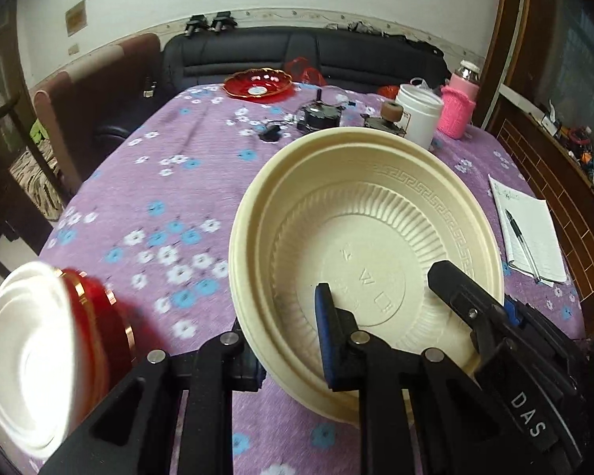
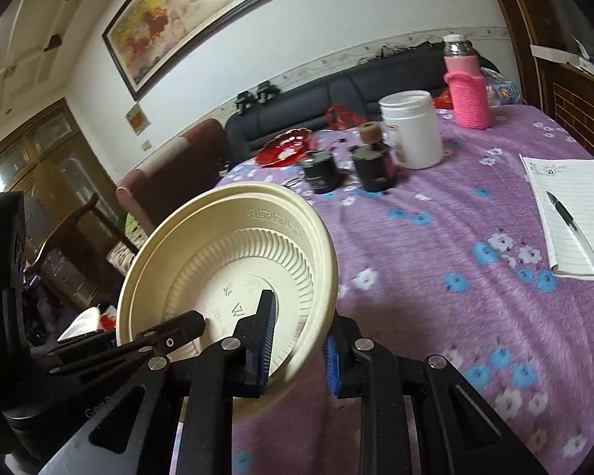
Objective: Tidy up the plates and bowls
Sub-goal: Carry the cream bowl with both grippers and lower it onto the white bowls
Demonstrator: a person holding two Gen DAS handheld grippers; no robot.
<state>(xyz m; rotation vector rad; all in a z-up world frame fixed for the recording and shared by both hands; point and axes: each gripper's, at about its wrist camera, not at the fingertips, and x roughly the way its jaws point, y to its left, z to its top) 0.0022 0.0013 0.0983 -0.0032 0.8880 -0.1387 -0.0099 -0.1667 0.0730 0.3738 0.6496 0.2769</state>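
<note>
A cream plastic bowl (image 1: 376, 213) with a ribbed inside is held tilted above the purple flowered tablecloth (image 1: 158, 182). My left gripper (image 1: 285, 340) straddles its near rim, one finger inside and one outside. My right gripper (image 2: 301, 340) also straddles the bowl's rim (image 2: 320, 261); its finger shows in the left wrist view (image 1: 463, 297). A red bowl with a white inside (image 1: 43, 356) lies blurred at the lower left. A red glass plate (image 1: 257, 83) sits at the far edge.
A white jar (image 1: 417, 118), a pink-sleeved bottle (image 1: 461, 103), two small dark motors (image 1: 316, 116) and a notepad with a pen (image 1: 530, 233) sit on the table. A black sofa (image 1: 297, 51) is behind it.
</note>
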